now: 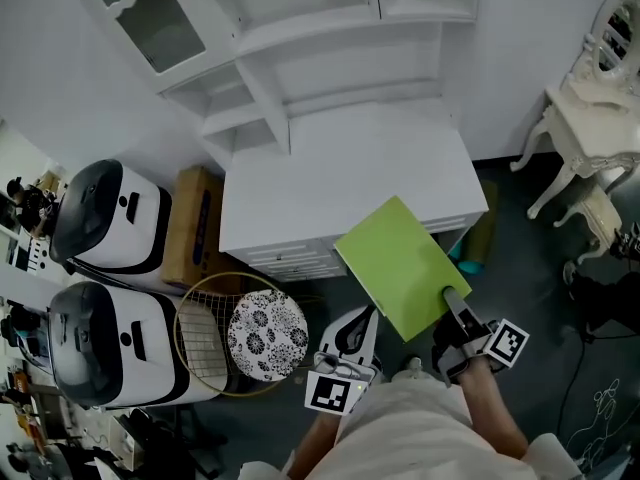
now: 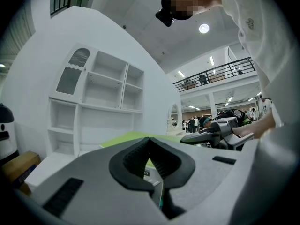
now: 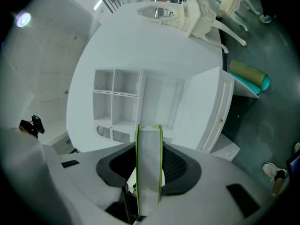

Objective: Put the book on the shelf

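Green book [image 1: 405, 265] clamped at its near corner by right gripper [image 1: 452, 303], hanging over white cabinet's [image 1: 300, 198] near-right edge. Left gripper [image 1: 358, 323] closed, empty. Carry it flat toward far shelf [image 1: 340, 30] and clear the lip.

My left tongs [image 1: 367, 314] point level and forward, with the jaws closed tip to tip and nothing between them. My right tongs [image 1: 453, 300] sit just beside them, also level, jaws clamped on the near edge of the green book [image 1: 400, 264]. My right forearm [image 1: 492, 405] reaches out bare behind them.
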`<state>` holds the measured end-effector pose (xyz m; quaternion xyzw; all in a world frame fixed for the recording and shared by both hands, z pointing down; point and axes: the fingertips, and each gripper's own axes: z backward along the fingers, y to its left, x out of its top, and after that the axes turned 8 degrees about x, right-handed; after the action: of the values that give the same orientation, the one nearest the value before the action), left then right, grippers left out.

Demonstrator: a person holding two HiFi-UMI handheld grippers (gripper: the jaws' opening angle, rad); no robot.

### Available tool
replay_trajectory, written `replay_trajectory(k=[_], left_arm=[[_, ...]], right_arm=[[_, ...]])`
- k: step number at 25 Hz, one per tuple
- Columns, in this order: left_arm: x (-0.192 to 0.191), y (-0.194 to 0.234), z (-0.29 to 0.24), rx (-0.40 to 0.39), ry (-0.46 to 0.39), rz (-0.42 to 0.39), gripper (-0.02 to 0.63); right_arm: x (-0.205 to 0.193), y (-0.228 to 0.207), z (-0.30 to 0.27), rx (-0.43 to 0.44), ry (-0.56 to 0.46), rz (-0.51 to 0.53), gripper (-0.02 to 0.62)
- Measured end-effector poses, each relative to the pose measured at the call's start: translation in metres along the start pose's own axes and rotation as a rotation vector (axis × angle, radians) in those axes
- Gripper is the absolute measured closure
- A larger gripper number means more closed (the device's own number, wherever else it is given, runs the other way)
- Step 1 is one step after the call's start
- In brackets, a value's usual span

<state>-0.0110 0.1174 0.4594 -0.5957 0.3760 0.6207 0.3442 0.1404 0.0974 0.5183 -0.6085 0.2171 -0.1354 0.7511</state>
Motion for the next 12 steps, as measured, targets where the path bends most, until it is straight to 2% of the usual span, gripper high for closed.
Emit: replay_trajectory(k=[7, 12], left_arm=[[-0.001, 0.043, -0.016, -0.043, -0.003, -0.034, 0.603], [0.0, 0.078, -0.018, -0.044, 0.003, 0.003, 0.603]], right_arm=[[-0.018, -0.006, -0.046, 0.003, -0.015, 0.003, 0.445], [-0.032, -0.01, -0.073, -0.012, -0.021, -0.003, 0.445]])
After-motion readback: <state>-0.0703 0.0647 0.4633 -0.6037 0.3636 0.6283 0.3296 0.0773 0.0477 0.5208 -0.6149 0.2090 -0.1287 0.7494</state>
